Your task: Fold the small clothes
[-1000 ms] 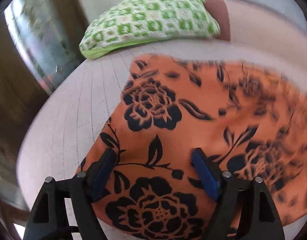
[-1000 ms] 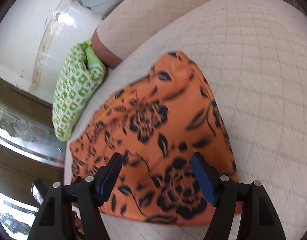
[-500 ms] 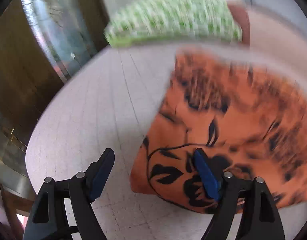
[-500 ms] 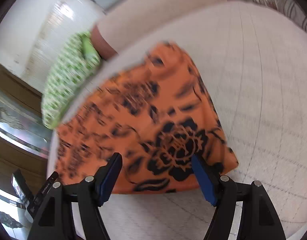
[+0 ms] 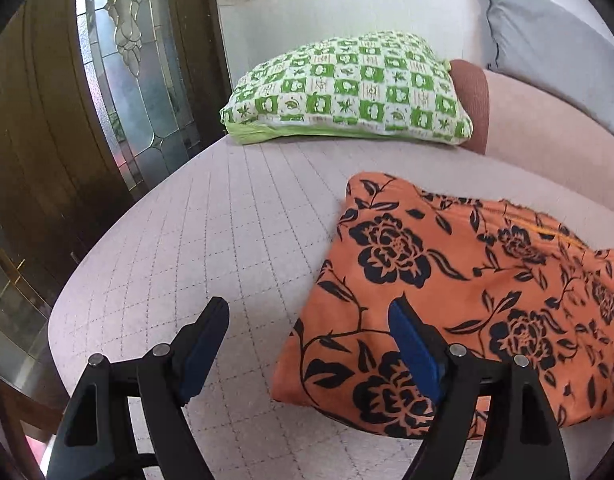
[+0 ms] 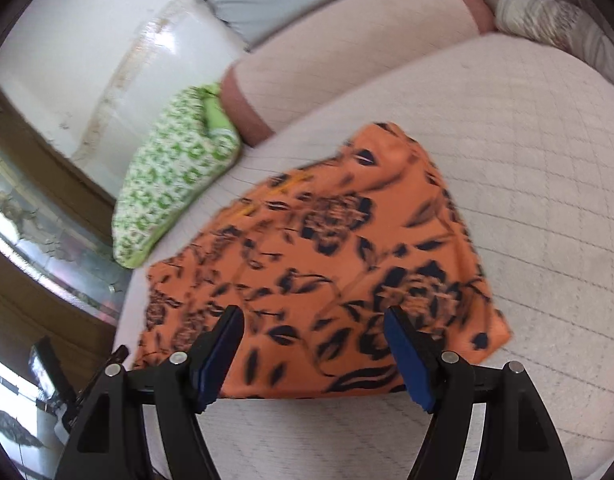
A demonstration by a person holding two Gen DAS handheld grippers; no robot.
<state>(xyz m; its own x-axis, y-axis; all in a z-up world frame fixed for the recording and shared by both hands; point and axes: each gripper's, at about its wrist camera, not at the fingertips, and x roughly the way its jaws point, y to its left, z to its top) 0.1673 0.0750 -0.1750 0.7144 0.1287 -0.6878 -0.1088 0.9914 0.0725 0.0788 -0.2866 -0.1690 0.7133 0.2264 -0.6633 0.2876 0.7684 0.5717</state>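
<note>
On the quilted pale bed (image 5: 235, 216), near its left edge, lies the folded orange cloth with black flowers (image 5: 447, 280); my left gripper (image 5: 307, 340) and right gripper (image 6: 313, 344) hover open and empty, probably ready to take its near hem.

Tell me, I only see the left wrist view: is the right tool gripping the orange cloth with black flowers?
Observer: No. The right tool is open by the near edge of the orange cloth with black flowers, gripping nothing.
Operator: Does the cloth hang off the right side?
Observer: No, its right edge lies on the white quilted mattress, bare quilting beyond.
Operator: Anything else there?
Observer: A beige striped pillow at the far corner.
</note>
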